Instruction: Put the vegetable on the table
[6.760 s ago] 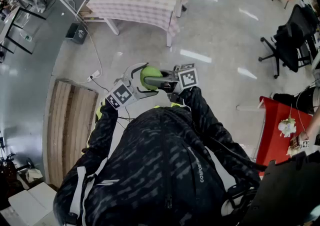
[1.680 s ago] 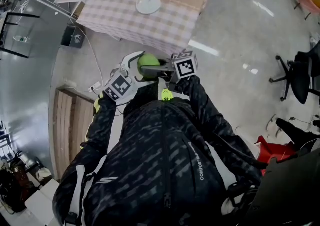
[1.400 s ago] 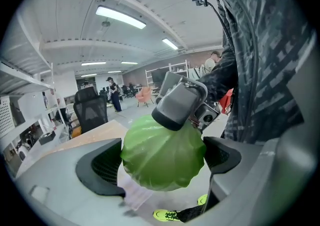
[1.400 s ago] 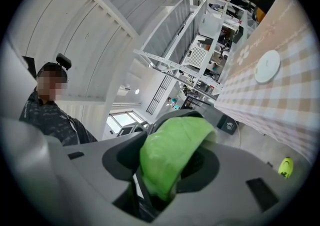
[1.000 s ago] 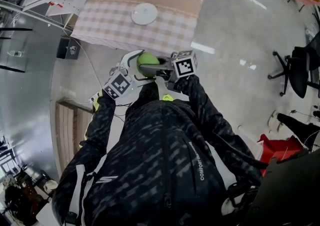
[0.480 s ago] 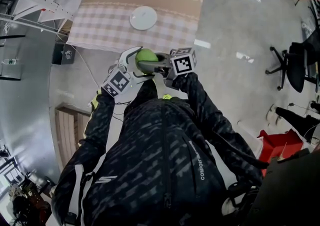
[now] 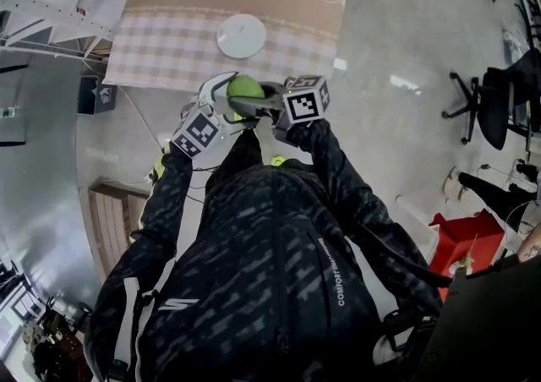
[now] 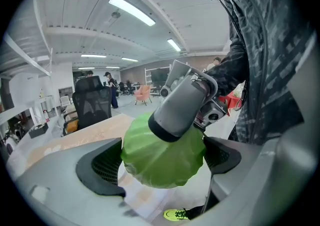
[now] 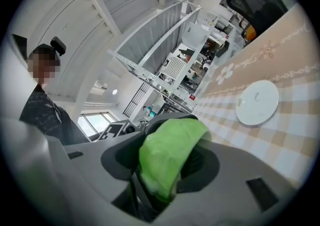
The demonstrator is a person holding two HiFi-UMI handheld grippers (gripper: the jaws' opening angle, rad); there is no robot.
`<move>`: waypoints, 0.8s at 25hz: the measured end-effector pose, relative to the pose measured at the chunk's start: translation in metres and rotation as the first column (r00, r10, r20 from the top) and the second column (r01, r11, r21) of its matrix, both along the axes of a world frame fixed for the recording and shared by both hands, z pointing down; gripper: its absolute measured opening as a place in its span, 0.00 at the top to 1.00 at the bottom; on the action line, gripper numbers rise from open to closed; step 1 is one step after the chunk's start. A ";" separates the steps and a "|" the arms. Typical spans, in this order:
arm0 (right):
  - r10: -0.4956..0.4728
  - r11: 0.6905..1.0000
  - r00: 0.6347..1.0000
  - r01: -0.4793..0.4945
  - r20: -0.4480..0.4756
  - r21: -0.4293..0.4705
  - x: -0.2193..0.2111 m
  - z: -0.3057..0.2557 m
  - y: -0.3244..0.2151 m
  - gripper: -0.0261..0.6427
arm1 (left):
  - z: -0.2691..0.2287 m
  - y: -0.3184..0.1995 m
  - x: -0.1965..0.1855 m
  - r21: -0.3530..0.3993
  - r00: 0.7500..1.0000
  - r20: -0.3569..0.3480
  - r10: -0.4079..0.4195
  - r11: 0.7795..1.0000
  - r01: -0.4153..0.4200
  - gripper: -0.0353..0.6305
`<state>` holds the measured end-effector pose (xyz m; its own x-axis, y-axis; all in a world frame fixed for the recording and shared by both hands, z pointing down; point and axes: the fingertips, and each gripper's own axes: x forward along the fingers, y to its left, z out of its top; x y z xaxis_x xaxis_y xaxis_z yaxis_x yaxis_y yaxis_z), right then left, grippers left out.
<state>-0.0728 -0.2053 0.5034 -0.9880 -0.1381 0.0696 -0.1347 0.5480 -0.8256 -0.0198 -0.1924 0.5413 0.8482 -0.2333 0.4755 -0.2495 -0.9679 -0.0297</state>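
A round green vegetable (image 7: 245, 86) hangs in the air in front of me, just short of the near edge of the table (image 7: 161, 55) with its checked cloth. Both grippers hold it. My left gripper (image 7: 223, 93) comes in from the left, and in the left gripper view its dark pads (image 8: 102, 170) press the vegetable (image 8: 160, 157) from both sides. My right gripper (image 7: 258, 103) comes in from the right, and the right gripper view shows the vegetable (image 9: 162, 157) squeezed between its jaws. A white plate (image 7: 241, 36) lies on the table.
The plate (image 9: 257, 102) sits near the middle of the table (image 9: 285, 55). A white rack (image 7: 51, 0) stands at the table's left. A wooden pallet (image 7: 110, 220) lies on the floor at left. Black office chairs (image 7: 494, 106) and a red object (image 7: 465, 237) stand at right.
The table has drawn nearer as I walk toward it. Both grippers, still holding the vegetable, have gone from over open floor to the table's near edge.
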 end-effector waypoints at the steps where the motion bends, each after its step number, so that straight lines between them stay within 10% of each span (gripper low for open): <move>1: 0.007 1.000 1.000 -0.007 -0.007 -0.003 -0.001 0.002 -0.005 0.68 | 0.003 -0.004 -0.001 -0.006 1.000 -0.003 0.005 1.000 -0.005 0.21; 20: 0.004 0.992 0.993 0.011 0.115 -0.123 0.002 0.021 -0.077 0.68 | 0.012 -0.078 -0.017 -0.032 0.998 -0.016 0.063 0.997 -0.063 0.21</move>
